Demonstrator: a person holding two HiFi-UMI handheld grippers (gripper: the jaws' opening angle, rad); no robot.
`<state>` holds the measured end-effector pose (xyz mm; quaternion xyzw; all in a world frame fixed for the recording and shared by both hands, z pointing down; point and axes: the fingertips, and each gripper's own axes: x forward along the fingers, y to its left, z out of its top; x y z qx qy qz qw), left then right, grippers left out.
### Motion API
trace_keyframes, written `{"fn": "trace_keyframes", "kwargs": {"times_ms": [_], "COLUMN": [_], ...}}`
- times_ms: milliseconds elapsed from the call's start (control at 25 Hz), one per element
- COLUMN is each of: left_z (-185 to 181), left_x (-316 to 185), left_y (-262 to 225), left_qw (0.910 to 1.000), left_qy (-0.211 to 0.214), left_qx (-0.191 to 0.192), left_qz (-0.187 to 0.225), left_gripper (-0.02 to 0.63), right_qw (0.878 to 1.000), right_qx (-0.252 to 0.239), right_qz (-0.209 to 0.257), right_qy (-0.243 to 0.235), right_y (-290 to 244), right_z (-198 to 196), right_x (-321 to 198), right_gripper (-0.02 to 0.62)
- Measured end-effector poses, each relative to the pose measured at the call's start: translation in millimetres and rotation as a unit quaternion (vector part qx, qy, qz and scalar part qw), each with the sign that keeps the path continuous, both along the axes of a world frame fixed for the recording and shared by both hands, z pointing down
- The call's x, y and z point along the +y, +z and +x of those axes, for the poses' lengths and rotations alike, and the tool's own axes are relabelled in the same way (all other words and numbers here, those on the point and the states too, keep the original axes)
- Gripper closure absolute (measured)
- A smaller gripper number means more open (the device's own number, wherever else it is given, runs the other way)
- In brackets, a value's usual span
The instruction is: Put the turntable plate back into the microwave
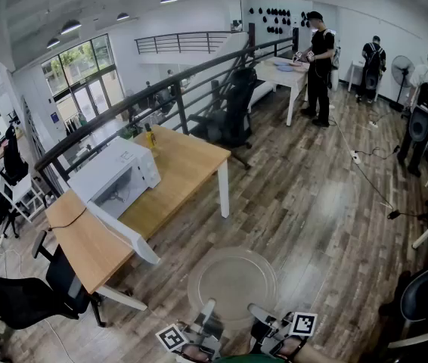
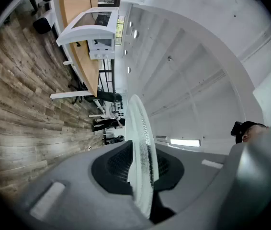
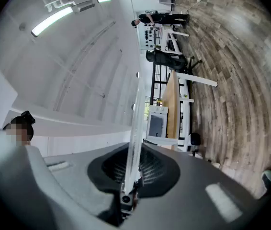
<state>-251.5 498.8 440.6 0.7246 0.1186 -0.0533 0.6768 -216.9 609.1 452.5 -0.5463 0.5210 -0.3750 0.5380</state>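
Along the left of the head view, one black office chair [image 1: 17, 299] is seen at the near corner of one long wooden desk [image 1: 191, 165]. One white microwave [image 1: 116, 176] stands on that desk, and its single door [image 1: 127, 237] is swung open and reaches out past the desk's near edge. One yellow bottle [image 1: 150, 138] is set upright just behind the microwave. A second black chair [image 1: 233, 112] is placed past the desk's far end, beside the dark railing [image 1: 169, 85].

At the bottom centre, one clear glass turntable plate [image 1: 233, 282] is held roughly level above the plank floor [image 1: 312, 195], to the right of the desk and well apart from the microwave. It is gripped at its near rim by two grippers. The left gripper [image 1: 207, 310] is closed on the rim at the left. In the left gripper view the plate is seen edge-on between the two dark pads, which are pressed against its two faces. The right gripper [image 1: 264, 314] is clamped on the rim in the same way at the right, and in the right gripper view the plate's thin edge runs up from between the narrowly parted jaws. Two marker cubes are counted: the left cube [image 1: 172, 337] and the right cube [image 1: 302, 324].

Farther right, at the far end of the room, three people are seen standing. One person in black [image 1: 320, 66] is at a white table [image 1: 286, 76]. A second person [image 1: 371, 65] is next to one floor fan [image 1: 401, 66], and a third person [image 1: 424, 104] is nearest the right edge.
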Motion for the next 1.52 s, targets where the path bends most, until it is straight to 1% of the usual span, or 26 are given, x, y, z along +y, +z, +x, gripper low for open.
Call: {"fn": "trace_keyframes", "kwargs": {"times_ms": [280,520,760,960,1080,1280,1440,1520], "left_z": [1,16,29,37,40,54,76,91], "left_x": [-1,6,16,24,24,9,-19,-36], "left_y": [-3,-11,-15,-12,-12,-4,12,18], "left_qw": [1.0,0.9996,0.9984,0.9967,0.9957,0.9944,0.9942,0.9942], "left_qy": [-0.004,-0.017,-0.046,-0.076,-0.089,-0.104,-0.107,-0.107], "left_qx": [0.005,0.016,0.023,0.02,0.017,0.008,-0.003,-0.004], "left_qz": [0.006,0.012,0.023,0.018,0.016,0.014,0.011,0.003], "left_gripper": [0.563,0.563,0.563,0.563,0.563,0.563,0.563,0.563], "right_qw": [1.0,1.0,0.999,0.996,0.995,0.994,0.994,0.994], "right_qx": [0.004,0.018,0.02,0.031,0.026,0.013,0.005,0.004], "right_qz": [0.003,0.008,0.011,0.015,0.016,0.014,0.004,-0.002], "right_qy": [-0.007,-0.021,-0.048,-0.077,-0.091,-0.106,-0.109,-0.109], "right_y": [-5,-13,-15,-15,-12,-1,14,20], "right_z": [3,22,40,54,60,77,99,114], "right_x": [-1,4,12,18,15,-1,-29,-47], "right_gripper": [0.557,0.555,0.554,0.552,0.551,0.552,0.552,0.552]}}
